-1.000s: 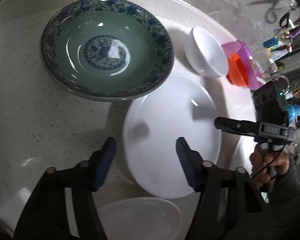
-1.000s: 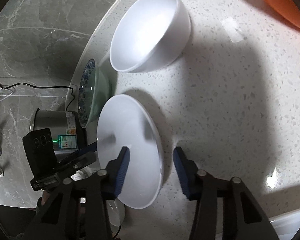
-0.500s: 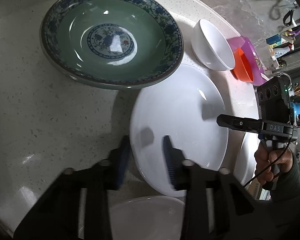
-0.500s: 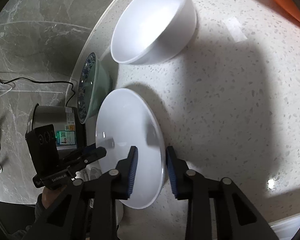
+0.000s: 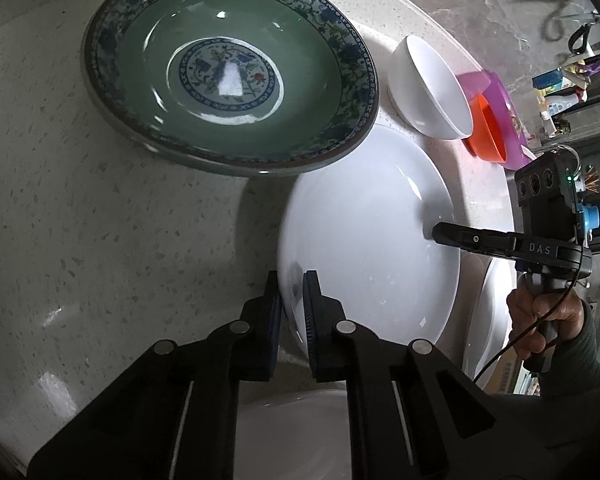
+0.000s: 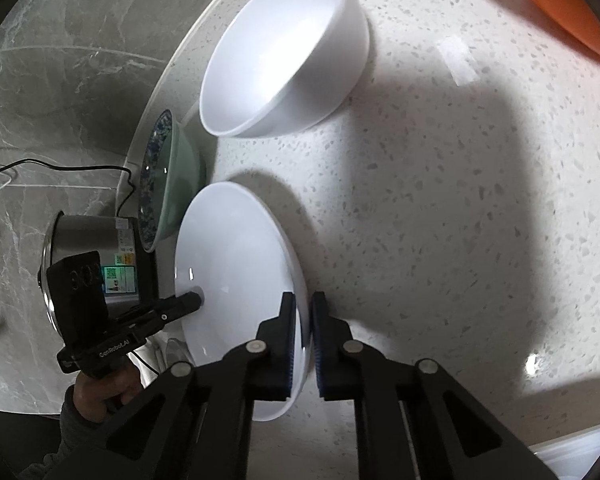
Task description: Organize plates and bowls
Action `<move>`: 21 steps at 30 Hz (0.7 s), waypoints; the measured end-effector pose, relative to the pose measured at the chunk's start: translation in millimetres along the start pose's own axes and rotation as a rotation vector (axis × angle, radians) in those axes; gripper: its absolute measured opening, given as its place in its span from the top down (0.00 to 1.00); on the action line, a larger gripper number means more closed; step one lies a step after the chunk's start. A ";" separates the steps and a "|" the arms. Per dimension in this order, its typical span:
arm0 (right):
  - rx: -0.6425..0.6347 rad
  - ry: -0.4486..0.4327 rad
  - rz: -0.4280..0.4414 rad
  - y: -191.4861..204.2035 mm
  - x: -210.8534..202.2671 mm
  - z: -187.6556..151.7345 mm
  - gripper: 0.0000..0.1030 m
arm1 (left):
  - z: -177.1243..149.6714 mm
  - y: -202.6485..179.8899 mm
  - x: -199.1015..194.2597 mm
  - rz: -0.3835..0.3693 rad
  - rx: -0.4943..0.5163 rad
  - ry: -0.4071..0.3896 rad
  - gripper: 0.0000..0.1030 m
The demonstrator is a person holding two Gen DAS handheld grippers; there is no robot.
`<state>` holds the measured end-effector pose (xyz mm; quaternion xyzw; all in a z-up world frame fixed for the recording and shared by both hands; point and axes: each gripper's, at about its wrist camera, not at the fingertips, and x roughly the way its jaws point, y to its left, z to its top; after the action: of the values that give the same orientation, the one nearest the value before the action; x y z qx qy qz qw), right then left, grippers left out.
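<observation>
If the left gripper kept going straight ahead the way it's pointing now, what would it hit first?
The left gripper is already shut on the near rim of the white plate, so it would push that plate first. Beyond it, the next thing in line looks like the green patterned bowl, though depth is hard to judge.

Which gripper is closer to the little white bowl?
Right. The right gripper clamps the white plate on the rim side nearer the small white bowl; the left gripper clamps the opposite rim, farther away.

Domestic kitchen or dining area: speckled stone round table (image 6: 480, 200) bearing crockery, marble-tiled floor (image 6: 60, 60), and a steel rice cooker (image 6: 88, 240) standing beside it.
</observation>
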<state>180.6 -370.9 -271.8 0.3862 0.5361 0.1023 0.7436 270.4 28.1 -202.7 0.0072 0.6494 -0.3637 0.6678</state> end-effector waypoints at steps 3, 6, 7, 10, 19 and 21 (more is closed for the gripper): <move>0.010 -0.016 -0.005 -2.9 -2.9 0.1 0.91 | 0.3 -2.0 0.3 -0.004 0.006 -0.002 0.92; 0.010 -0.027 -0.009 -4.1 -6.4 -0.3 0.91 | -0.3 -5.3 0.3 -0.006 0.009 -0.007 0.92; 0.009 -0.030 -0.010 -4.1 -7.7 -0.5 0.91 | -0.2 -6.1 0.0 -0.006 0.011 -0.008 0.92; 0.004 -0.039 -0.014 -3.5 -10.1 -1.7 0.91 | 1.2 -9.5 -0.3 -0.007 0.013 -0.014 0.92; -0.031 -0.077 -0.028 0.7 -21.1 -8.0 0.91 | -1.4 -19.6 -6.5 -0.017 0.037 -0.025 0.92; -0.044 -0.090 -0.029 2.2 -24.4 -9.6 0.91 | -3.3 -22.6 -9.3 -0.017 0.039 -0.034 0.92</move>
<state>162.9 -378.8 -253.9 0.3662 0.5050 0.0860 0.7768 257.4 17.5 -184.6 0.0085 0.6308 -0.3822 0.6752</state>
